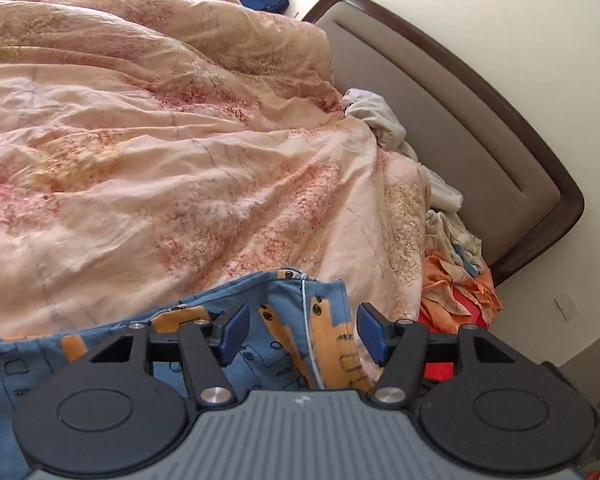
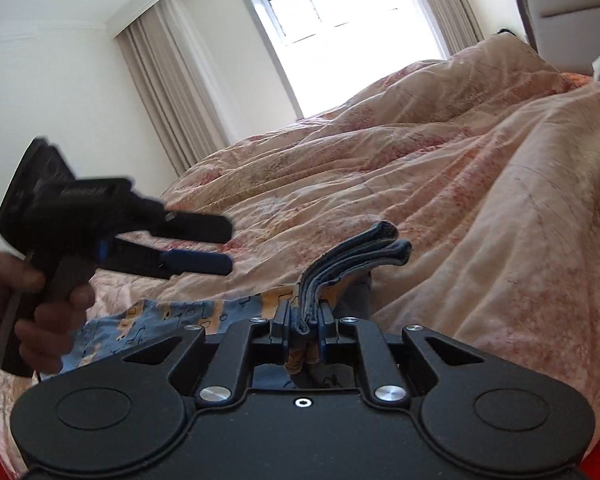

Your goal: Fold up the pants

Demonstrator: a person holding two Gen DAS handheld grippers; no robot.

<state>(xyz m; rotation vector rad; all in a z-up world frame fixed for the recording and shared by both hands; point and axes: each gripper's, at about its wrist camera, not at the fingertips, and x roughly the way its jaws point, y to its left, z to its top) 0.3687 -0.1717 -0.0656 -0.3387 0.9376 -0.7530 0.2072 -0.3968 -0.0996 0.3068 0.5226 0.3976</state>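
The pants [image 1: 284, 304] are blue pyjama cloth with orange shapes and a white piped seam, lying on the bed's quilt at the bottom of the left wrist view. My left gripper [image 1: 305, 332] is open above them, its blue pads [image 1: 236, 330] wide apart and pressing on nothing. The right wrist view shows that left gripper [image 2: 220, 246] held in a hand in the air at the left, nothing between its fingers. My right gripper [image 2: 304, 326] is shut on a bunched stack of pants layers [image 2: 360, 248] that stick up past the pads. More of the pants [image 2: 160, 318] lies flat to its left.
A rumpled pink floral quilt [image 1: 160, 152] covers most of the bed. A brown padded headboard [image 1: 452, 128] runs along the right, with white, orange and red clothes [image 1: 456, 280] heaped below it. A window [image 2: 332, 32] and beige curtains [image 2: 168, 92] stand beyond the bed.
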